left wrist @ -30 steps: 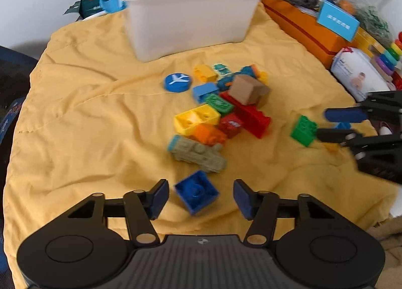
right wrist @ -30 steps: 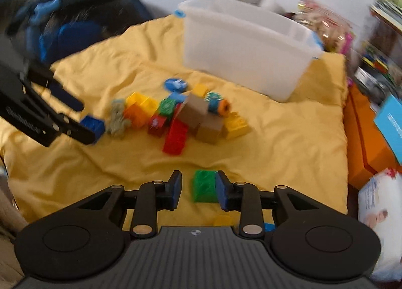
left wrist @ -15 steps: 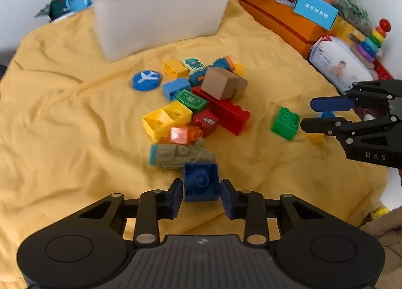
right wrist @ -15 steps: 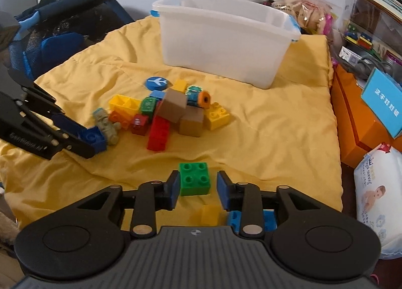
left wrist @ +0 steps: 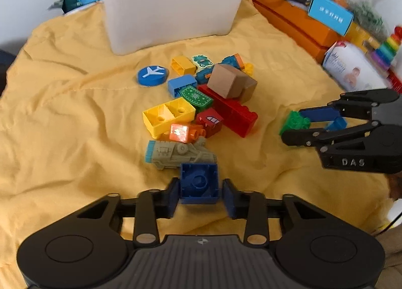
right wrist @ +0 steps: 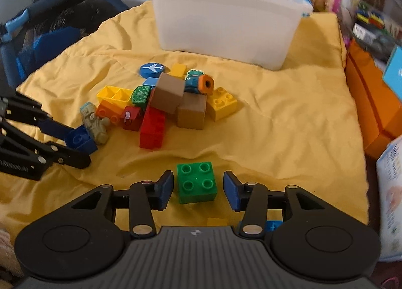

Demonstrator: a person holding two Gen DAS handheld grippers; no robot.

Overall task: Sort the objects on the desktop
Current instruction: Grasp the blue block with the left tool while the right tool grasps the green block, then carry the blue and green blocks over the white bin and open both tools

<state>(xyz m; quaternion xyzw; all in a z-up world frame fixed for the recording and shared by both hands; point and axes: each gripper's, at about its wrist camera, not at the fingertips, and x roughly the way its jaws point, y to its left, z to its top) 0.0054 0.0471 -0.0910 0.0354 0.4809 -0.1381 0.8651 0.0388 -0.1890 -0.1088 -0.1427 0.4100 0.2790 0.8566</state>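
**A:** Ok, left gripper (left wrist: 199, 194) status?

**B:** Pads (left wrist: 173, 196) close on both sides of the blue brick (left wrist: 199, 183), hollow side up. Left pad looks touching, a sliver of gap at the right one. Can't tell if it's a firm pinch. Brick sits on the yellow cloth (left wrist: 62, 118), just at 6 o'clock of the grey toy truck (left wrist: 176, 154).

**A:** Right gripper (right wrist: 198, 189)?

**B:** Spread. Green brick (right wrist: 196, 183) lies between the fingers, studs up, clear gap on each side, resting on the cloth.

**A:** Pile?

**B:** Mid-cloth, at 12 o'clock from the left gripper. Red brick (left wrist: 232, 113) with two brown cubes on and against it, top cube (left wrist: 226, 80) tilted. Yellow open brick (left wrist: 168, 115) at 9 o'clock of the red one, orange piece (left wrist: 184, 133) just below it. Round blue plane disc (left wrist: 152, 75) at 10 o'clock of the pile, apart from it.

**A:** Bin?

**B:** White bin (left wrist: 170, 9) at 12 o'clock, far edge of the cloth, upright. Inside not visible from either camera.

**A:** Grippers relative to each other?

**B:** Well apart. Right one shows at 3 o'clock in the left view, left one at 9 o'clock in the right view.
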